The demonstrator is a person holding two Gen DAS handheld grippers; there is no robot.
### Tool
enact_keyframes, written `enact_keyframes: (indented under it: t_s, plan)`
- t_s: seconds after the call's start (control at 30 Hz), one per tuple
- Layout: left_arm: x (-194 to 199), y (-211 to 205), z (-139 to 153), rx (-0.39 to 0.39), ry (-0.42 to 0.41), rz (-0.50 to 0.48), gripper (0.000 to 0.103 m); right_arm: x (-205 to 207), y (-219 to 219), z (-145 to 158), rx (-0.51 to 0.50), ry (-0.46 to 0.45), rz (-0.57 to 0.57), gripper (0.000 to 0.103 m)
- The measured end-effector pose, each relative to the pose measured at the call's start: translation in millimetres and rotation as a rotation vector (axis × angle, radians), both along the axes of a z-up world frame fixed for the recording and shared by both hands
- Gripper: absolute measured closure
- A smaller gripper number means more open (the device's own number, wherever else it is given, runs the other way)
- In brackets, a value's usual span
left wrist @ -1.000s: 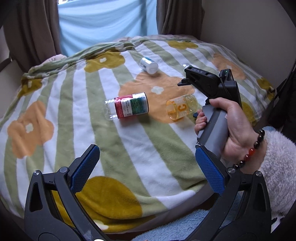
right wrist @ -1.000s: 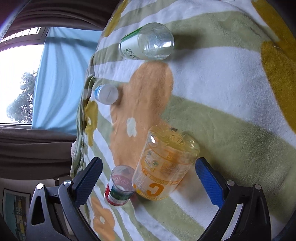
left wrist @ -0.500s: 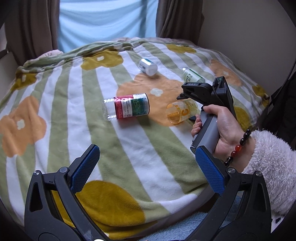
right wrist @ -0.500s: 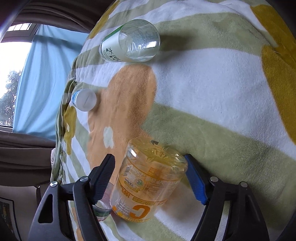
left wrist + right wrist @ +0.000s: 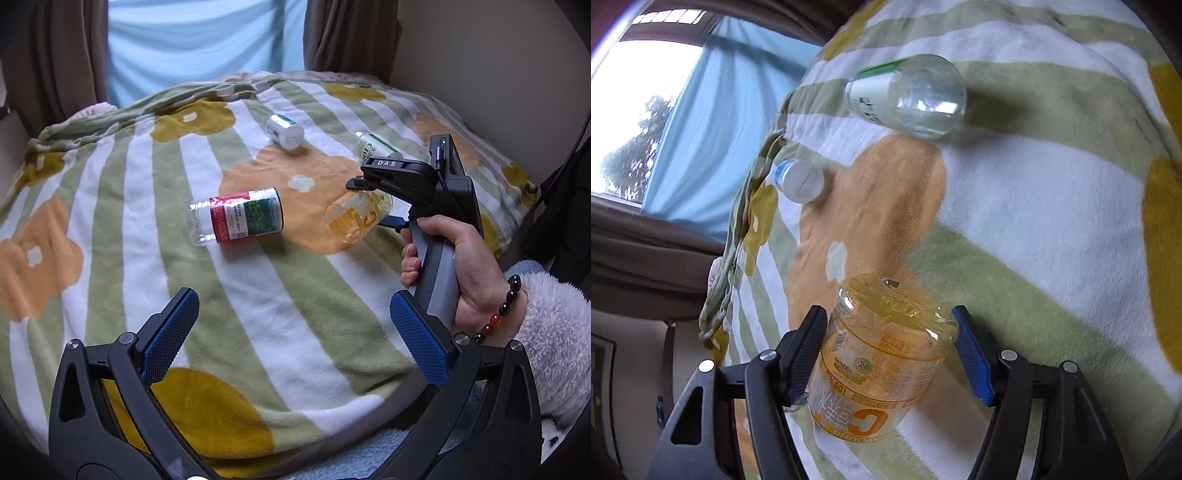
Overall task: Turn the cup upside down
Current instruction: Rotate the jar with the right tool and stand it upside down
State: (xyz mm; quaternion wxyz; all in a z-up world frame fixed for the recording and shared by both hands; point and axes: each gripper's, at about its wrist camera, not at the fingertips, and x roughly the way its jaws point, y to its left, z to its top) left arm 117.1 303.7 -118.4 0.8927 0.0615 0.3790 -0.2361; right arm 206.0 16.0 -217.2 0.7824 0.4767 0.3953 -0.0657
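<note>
A clear orange cup (image 5: pixel 882 354) printed with a large C lies tilted over the flowered blanket (image 5: pixel 1034 192). My right gripper (image 5: pixel 890 354) is closed on its sides; both pads touch it. In the left wrist view the cup (image 5: pixel 356 218) sits between the right gripper's fingers, open mouth toward the left, lifted slightly off the blanket. My left gripper (image 5: pixel 293 332) is open and empty, low over the blanket's near edge.
A red-and-green labelled clear jar (image 5: pixel 240 219) lies on its side left of the cup. A white-capped bottle (image 5: pixel 284 131) and a green-labelled clear bottle (image 5: pixel 375 146) lie farther back. Curtains and a window stand behind the bed; a wall is at the right.
My right gripper closed from wide open onto the orange cup and raised it a little. The left gripper stayed open and barely moved.
</note>
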Motion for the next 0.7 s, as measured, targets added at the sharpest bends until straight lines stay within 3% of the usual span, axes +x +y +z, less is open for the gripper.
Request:
enact_keyframes:
  t_s: [0.2, 0.43, 0.7]
  plan:
    - [5, -6, -4, -0.040, 0.013, 0.008, 0.000, 14, 18, 31, -0.400, -0.178, 0.240, 0.039]
    - [13, -13, -7, -0.077, 0.034, 0.011, 0.000, 15, 47, 31, -0.868, -0.334, 0.458, 0.039]
    - [20, -17, -13, -0.094, 0.057, 0.015, 0.000, 4, 71, 15, -1.115, -0.426, 0.621, 0.039]
